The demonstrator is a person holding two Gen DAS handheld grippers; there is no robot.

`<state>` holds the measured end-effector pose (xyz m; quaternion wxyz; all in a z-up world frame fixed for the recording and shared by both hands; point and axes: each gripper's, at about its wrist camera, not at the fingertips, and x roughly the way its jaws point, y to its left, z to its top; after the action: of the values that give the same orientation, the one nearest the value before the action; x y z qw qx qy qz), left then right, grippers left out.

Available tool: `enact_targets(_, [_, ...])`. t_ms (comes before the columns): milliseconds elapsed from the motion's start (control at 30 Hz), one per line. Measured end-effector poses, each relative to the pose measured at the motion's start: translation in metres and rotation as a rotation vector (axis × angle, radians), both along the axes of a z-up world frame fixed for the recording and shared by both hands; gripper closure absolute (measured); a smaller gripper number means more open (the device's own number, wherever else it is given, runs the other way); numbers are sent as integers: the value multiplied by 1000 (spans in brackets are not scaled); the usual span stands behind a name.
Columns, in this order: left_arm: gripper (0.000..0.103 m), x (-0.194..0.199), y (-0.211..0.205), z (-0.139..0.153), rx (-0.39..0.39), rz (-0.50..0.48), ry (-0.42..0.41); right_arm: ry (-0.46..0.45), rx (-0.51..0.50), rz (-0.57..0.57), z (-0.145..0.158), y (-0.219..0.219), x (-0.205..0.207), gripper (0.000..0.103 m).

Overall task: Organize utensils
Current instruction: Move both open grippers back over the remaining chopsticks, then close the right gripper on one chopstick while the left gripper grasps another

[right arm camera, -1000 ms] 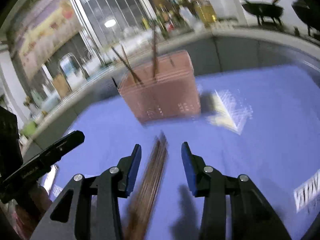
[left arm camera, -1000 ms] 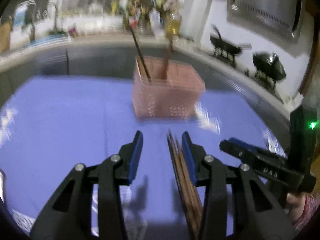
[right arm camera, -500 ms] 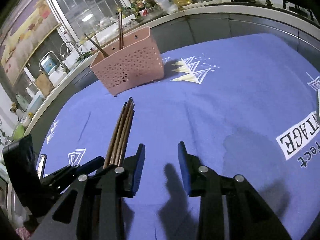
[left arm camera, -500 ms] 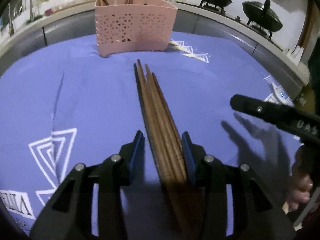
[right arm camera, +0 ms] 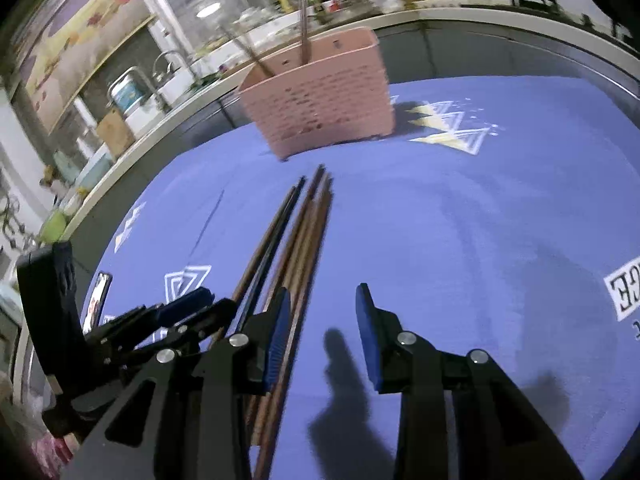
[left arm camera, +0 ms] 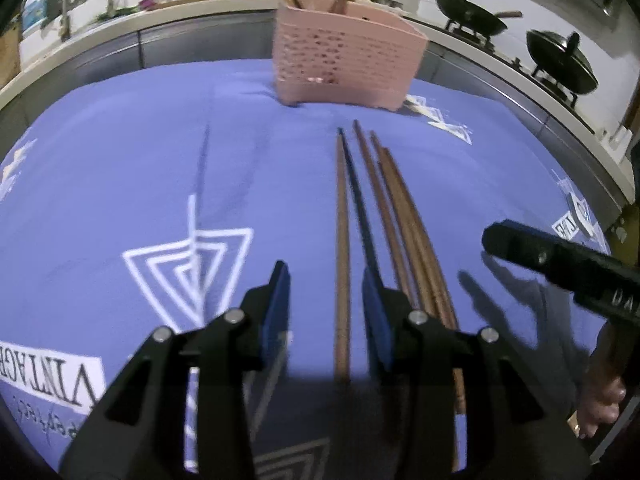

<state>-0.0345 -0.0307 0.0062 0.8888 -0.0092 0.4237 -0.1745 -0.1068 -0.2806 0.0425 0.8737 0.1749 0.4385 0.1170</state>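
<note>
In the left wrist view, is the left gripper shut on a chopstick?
No: the left gripper is open, with one chopstick lying on the cloth between its fingers, touching neither.

Left gripper [left arm camera: 324, 300] agape, straddling one chopstick [left arm camera: 342, 248] on tablecloth [left arm camera: 120, 168].

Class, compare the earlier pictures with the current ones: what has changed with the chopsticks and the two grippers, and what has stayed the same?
The chopsticks, a tight bundle half a second ago, have fanned apart on the blue cloth; one now lies alone between the open left hand-held gripper's fingers. The camera views have shifted slightly. Unchanged: the right hand-held gripper stays open and empty, and the pink basket still holds a few chopsticks.
</note>
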Motion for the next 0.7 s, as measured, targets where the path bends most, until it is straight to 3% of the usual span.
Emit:
enact_targets(300, [65, 3, 13, 7, -112, -7, 51, -1, -63, 69, -1, 30, -3, 68])
enact_targets(533, [65, 3, 1, 6, -75, -2, 44, 40, -158, 102, -14, 44, -5, 68])
enact_targets(700, [65, 9, 8, 3, -55, 28, 52, 17, -234, 86, -16, 41, -7, 71])
